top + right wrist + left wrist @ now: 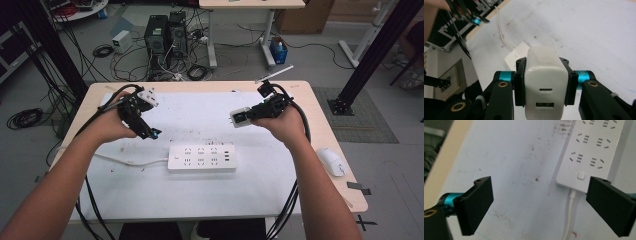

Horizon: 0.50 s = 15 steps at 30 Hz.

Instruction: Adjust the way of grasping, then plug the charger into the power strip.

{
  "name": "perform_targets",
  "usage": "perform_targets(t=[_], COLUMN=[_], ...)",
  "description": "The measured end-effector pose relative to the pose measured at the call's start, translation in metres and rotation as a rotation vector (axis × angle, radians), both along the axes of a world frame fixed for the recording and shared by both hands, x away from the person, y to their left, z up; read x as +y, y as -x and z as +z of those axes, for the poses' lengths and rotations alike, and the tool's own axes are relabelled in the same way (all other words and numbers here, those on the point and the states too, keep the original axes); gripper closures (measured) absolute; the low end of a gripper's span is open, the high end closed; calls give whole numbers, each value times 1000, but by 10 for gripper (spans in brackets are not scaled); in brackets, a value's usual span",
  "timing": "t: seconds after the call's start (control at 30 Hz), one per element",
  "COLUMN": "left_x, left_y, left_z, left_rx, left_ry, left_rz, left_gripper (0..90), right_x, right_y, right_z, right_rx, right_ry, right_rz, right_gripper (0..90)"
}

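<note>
Gripping a white charger [545, 82] by its sides, the right claw [248, 116] is held above the tabletop [210, 197], up and to the right of the white power strip [202, 158]. The left claw [150, 132] is spread apart with nothing in it, near the strip's switch end. Misalignment could be risked: if the prongs are brought down tilted or off the slots, the unsteadied strip may be pushed sideways, or the charger twisted in the grip.

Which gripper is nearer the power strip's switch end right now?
Left. The left gripper hovers just beyond the power strip at its switch end; the right gripper, holding the charger, is above its far end.
</note>
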State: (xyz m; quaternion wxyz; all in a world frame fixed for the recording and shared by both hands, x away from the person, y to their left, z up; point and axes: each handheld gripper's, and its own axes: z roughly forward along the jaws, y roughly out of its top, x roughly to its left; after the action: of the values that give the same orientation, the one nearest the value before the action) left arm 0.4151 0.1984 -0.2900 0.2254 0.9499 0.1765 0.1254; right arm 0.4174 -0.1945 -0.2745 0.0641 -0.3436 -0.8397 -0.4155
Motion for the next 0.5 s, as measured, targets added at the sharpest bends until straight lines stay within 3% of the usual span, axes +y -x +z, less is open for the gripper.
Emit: perform_targets(t=[0.03, 0.07, 0.1, 0.13, 0.3, 0.33, 0.5], left_x=[0, 5, 5, 9, 13, 13, 11], left_y=[0, -7, -7, -13, -20, -21, -24], left_z=[0, 0, 0, 1, 3, 2, 1], left_rx=[0, 49, 49, 54, 85, 110, 115], left_ry=[0, -15, -15, -54, -77, -86, -109], left_rz=[0, 9, 9, 15, 28, -1, -12], left_gripper=[68, 53, 27, 16, 16, 16, 16], right_x=[-2, -3, -5, -6, -9, -10, -8], right_y=[0, -1, -2, -3, -9, -11, -20], right_z=[1, 2, 4, 5, 11, 11, 12], right_rx=[-2, -3, -2, -3, -2, -1, 0], right_ry=[9, 19, 31, 40, 76, 75, 107], right_rz=[-1, -4, -7, -6, -8, -9, 5], right_gripper=[621, 621, 621, 621, 620, 621, 621])
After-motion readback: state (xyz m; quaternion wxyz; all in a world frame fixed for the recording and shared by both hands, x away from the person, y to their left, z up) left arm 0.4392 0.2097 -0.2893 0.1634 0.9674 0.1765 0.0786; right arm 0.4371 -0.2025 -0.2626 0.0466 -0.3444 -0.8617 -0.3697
